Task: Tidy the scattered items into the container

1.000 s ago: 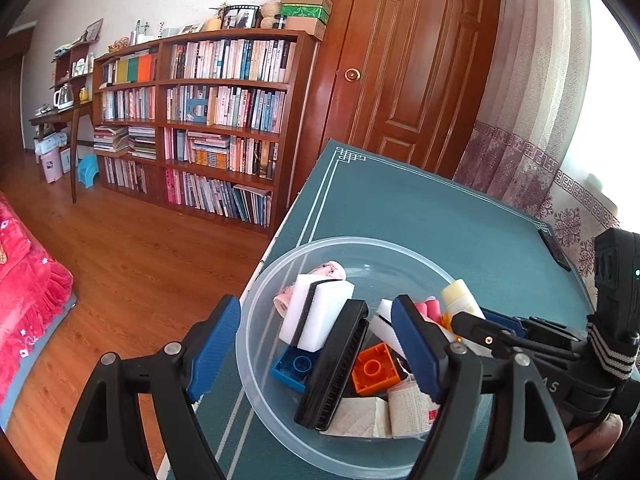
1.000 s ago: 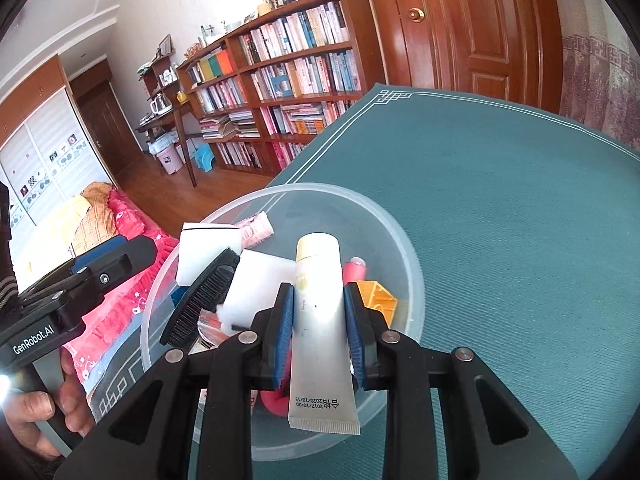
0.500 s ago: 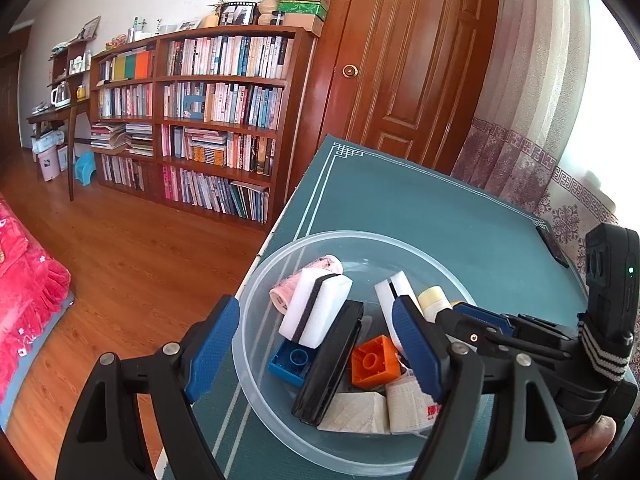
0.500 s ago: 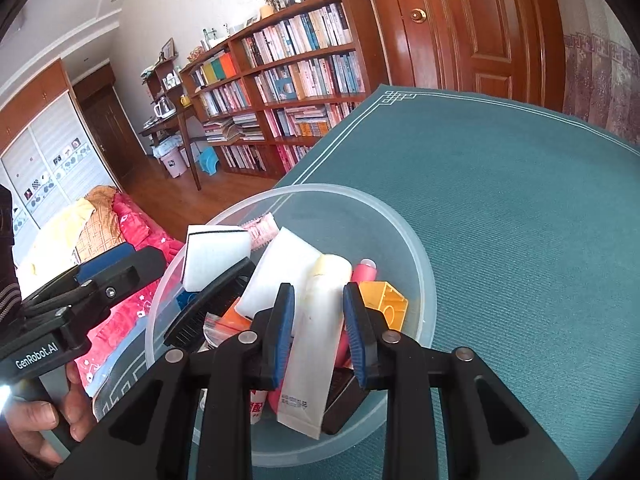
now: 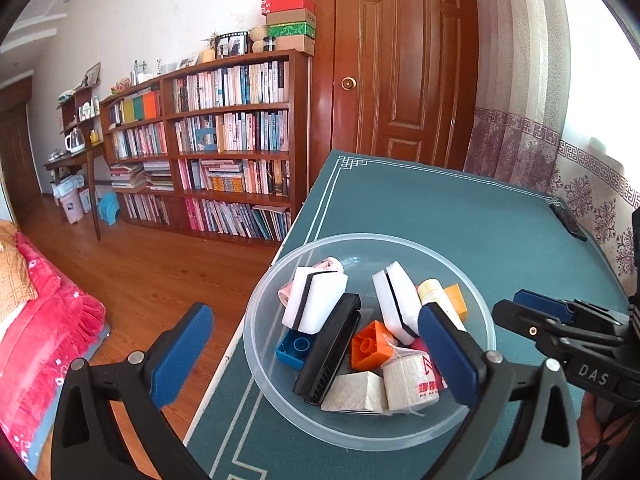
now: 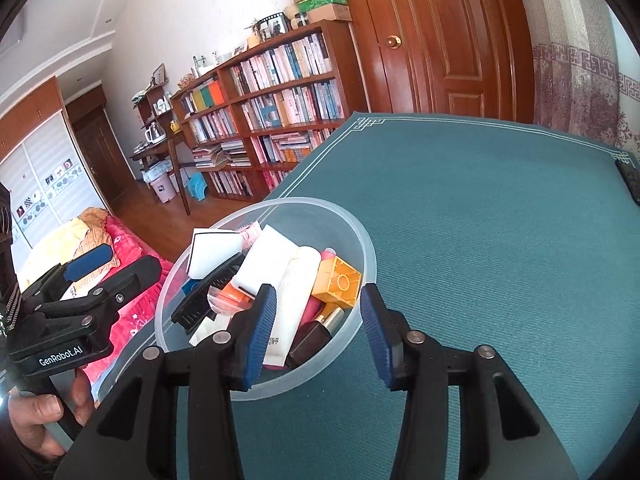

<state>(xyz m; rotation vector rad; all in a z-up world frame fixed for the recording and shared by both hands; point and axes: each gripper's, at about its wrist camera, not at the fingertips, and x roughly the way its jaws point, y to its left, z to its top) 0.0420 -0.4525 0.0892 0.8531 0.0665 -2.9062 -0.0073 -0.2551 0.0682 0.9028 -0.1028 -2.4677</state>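
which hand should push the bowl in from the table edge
Left, probably. The bowl overhangs that edge, and the open left gripper straddles its outer rim. The open right gripper is on the inner side.

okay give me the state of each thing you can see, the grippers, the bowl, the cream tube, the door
left gripper: open, empty, at the bowl.
right gripper: open, empty.
clear bowl: upright on the table, filled with items.
cream tube: lying in the bowl, cap on.
door: closed.

1. My way beyond the clear bowl (image 6: 362, 240) is open green tabletop (image 6: 500, 240).
2. Piled items crowd the bowl's inside.
3. A dark remote (image 6: 630, 180) lies at the far edge.
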